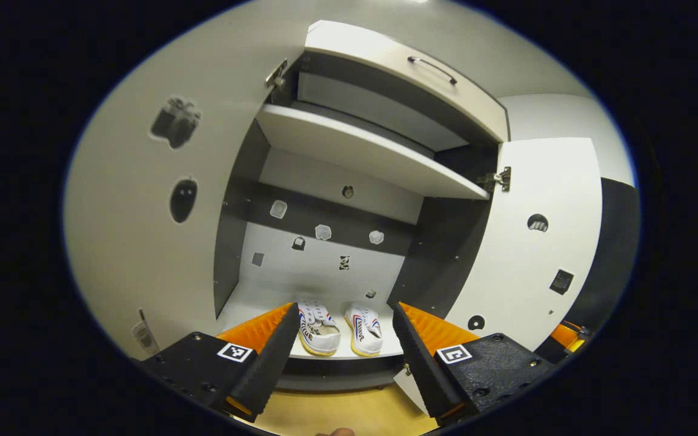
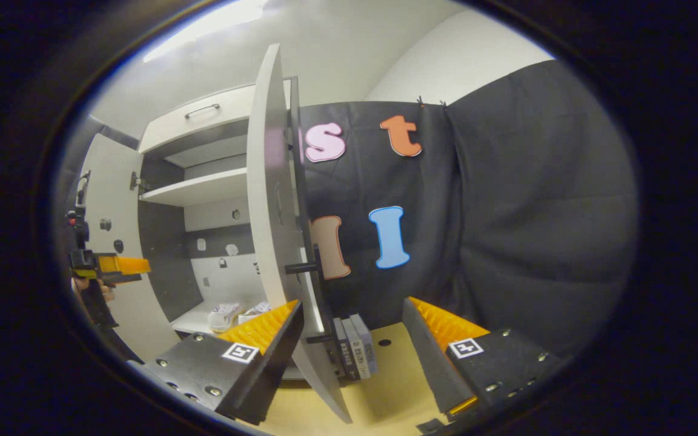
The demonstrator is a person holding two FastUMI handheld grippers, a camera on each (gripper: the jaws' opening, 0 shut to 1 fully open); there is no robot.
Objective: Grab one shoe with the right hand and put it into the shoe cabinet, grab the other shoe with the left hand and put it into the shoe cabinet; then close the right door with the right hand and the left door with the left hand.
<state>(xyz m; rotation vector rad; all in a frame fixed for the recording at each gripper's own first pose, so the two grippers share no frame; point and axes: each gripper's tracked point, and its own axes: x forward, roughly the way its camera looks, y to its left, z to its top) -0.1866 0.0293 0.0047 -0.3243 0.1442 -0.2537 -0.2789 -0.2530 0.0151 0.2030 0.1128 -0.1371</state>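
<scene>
In the left gripper view, your left gripper [image 1: 346,330] points into the open shoe cabinet [image 1: 349,242], and its two fingers stand well apart with nothing between them. Both shoes are already inside, on the bottom shelf [image 1: 252,306]: the left shoe [image 1: 319,327] and the right shoe [image 1: 365,327] lie side by side, toes toward you, and they sit in the gap between the fingers. The left door [image 1: 143,212] is swung wide open, and the right door [image 1: 528,254] is open too. Above the upper shelf [image 1: 355,151] there is a drawer [image 1: 409,75] with a handle.

In the right gripper view, your right gripper [image 2: 352,330] is also spread open and it holds nothing — the edge of the right door [image 2: 273,230] stands between its fingers, closer to the finger on the left side. I cannot tell if that finger touches the door. The shoes [image 2: 237,313] show on the bottom shelf behind the door. Some books [image 2: 355,354] stand just beside the door's lower edge. Your left gripper [image 2: 113,266] is far at the left, near the left door [image 2: 109,200].
</scene>
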